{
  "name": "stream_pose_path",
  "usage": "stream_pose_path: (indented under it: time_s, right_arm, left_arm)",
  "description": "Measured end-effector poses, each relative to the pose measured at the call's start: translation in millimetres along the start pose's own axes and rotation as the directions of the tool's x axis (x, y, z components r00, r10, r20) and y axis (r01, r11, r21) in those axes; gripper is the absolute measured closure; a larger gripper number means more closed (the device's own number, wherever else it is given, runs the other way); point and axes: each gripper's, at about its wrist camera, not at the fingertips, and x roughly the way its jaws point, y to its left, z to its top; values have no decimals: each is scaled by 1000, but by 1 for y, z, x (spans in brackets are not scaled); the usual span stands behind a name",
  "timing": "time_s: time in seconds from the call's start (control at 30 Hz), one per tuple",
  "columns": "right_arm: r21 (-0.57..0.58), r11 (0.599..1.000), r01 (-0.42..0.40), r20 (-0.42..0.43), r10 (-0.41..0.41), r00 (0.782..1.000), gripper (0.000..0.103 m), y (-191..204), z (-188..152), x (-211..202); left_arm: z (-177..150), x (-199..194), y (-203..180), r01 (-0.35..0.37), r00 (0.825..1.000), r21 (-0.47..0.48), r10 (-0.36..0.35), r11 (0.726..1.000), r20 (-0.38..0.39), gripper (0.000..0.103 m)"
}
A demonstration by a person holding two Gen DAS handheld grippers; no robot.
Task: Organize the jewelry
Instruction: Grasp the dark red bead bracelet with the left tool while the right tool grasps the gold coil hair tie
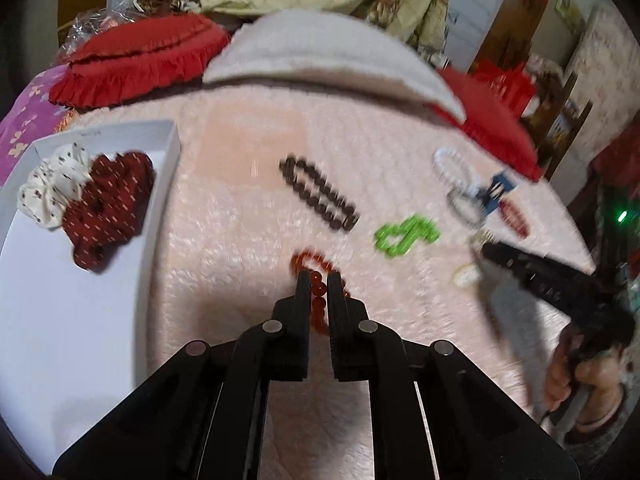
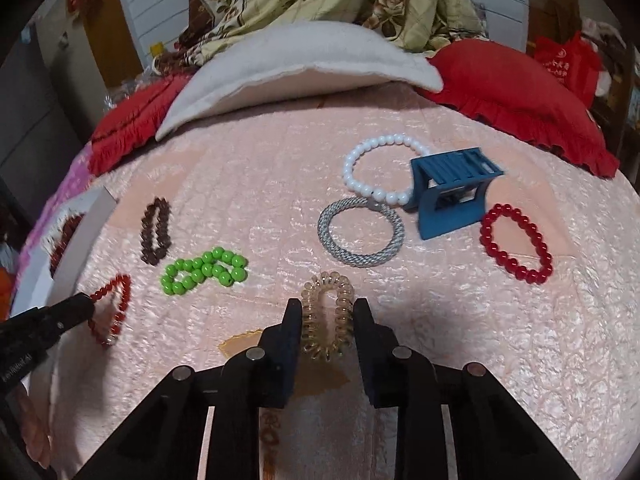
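Left hand-held gripper [image 1: 319, 280]: narrow, clamped on orange bead bracelet [image 1: 316, 276]. White box [image 1: 80, 280]: left of frame. Right hand-held gripper [image 2: 327, 306]: wide, straddling coil hair tie [image 2: 327, 320], lengthwise between fingers.

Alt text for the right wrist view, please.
The right gripper has its open jaws around a clear coil hair tie on a pink blanket. Beyond lie green, white and red bead bracelets.

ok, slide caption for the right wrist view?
Open right hand-held gripper straddles a clear spiral hair tie on the pink blanket.
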Motion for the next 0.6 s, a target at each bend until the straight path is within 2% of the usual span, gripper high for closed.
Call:
stream_pose_path:
  time_s: [0.2,0.37,0.6]
  right_arm:
    - [16,999,-31,45,31,999,78,5,2,-33]
    - [6,996,-85,40,85,996,78,25,2,-51]
    - [-74,981,-180,9,181,983,78,82,4,-69]
  left_arm:
    - [11,-47,7,32,995,-22,-29,999,93,97]
    - [17,-78,23,34,990,-51,-27,998,140,97]
    - [19,-120,62,-21,977,-105,43,994,208,97]
